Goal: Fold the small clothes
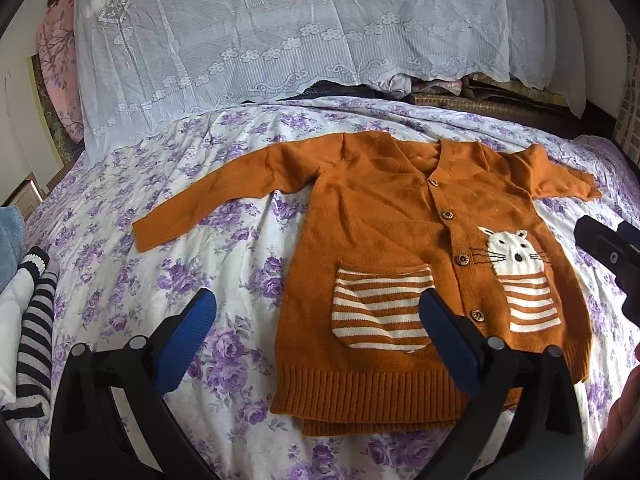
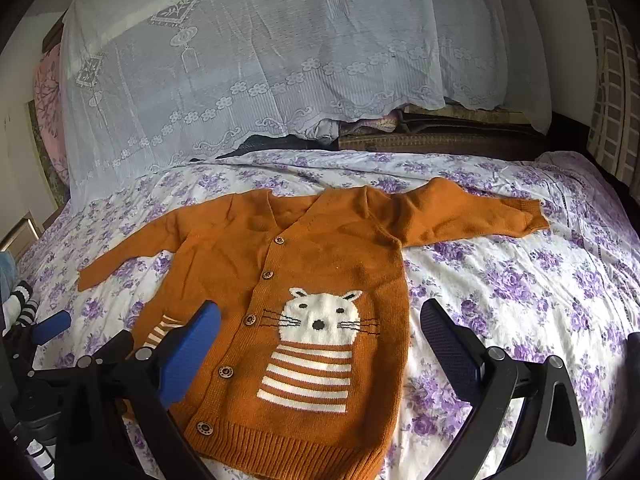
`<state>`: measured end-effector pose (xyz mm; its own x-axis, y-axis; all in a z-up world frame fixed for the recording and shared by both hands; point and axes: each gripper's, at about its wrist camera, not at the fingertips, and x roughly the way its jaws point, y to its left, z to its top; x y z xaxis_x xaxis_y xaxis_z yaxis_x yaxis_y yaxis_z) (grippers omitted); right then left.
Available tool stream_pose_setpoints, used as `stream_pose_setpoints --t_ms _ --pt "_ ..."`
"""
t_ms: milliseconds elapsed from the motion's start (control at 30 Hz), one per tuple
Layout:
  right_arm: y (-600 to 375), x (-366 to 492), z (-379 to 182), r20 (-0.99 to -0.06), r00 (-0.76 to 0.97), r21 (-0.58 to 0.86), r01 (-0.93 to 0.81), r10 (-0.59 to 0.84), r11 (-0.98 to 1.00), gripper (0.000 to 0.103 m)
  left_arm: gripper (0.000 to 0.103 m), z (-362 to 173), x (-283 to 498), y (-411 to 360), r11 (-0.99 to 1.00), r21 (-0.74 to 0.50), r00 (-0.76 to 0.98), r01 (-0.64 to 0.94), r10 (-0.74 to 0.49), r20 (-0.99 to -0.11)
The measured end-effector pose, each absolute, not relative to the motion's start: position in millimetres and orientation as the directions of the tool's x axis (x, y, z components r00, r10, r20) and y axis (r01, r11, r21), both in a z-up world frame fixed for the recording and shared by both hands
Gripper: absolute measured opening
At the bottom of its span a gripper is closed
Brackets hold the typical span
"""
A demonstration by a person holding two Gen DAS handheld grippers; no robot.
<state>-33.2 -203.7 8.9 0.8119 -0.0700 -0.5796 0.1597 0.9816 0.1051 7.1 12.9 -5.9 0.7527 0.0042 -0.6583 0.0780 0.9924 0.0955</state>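
Cardigan point(image 1: 400, 216) in rust-orange knit, buttoned, spread flat with both sleeves out on floral bedsheet point(image 1: 224, 240), centre of frame, left gripper point(image 1: 316, 316) released wide above its lower left hem, right gripper point(image 2: 320, 328) released wide over cat motif point(image 2: 320, 316), neither touching fabric

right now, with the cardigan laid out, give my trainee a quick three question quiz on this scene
1. True or false: the orange knitted cardigan lies flat, front up and buttoned, on the purple floral bedsheet.
2. Which animal is knitted on the cardigan: A dog, B white cat, C bird?
3. Fill in: the jaws of the left gripper and the right gripper are both ____.

Key: 1 true; 2 B, the white cat face above a striped pocket; 3 open, holding nothing.
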Motion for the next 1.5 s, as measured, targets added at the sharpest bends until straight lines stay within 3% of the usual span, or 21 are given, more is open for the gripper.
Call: stream_pose_setpoints --t_ms 1500 --pt "-206.1 -38.0 12.3 -0.574 0.816 0.113 0.161 -0.068 0.980 0.100 0.099 -0.2 8.1 17.3 0.993 0.100 0.757 0.065 0.016 -0.653"
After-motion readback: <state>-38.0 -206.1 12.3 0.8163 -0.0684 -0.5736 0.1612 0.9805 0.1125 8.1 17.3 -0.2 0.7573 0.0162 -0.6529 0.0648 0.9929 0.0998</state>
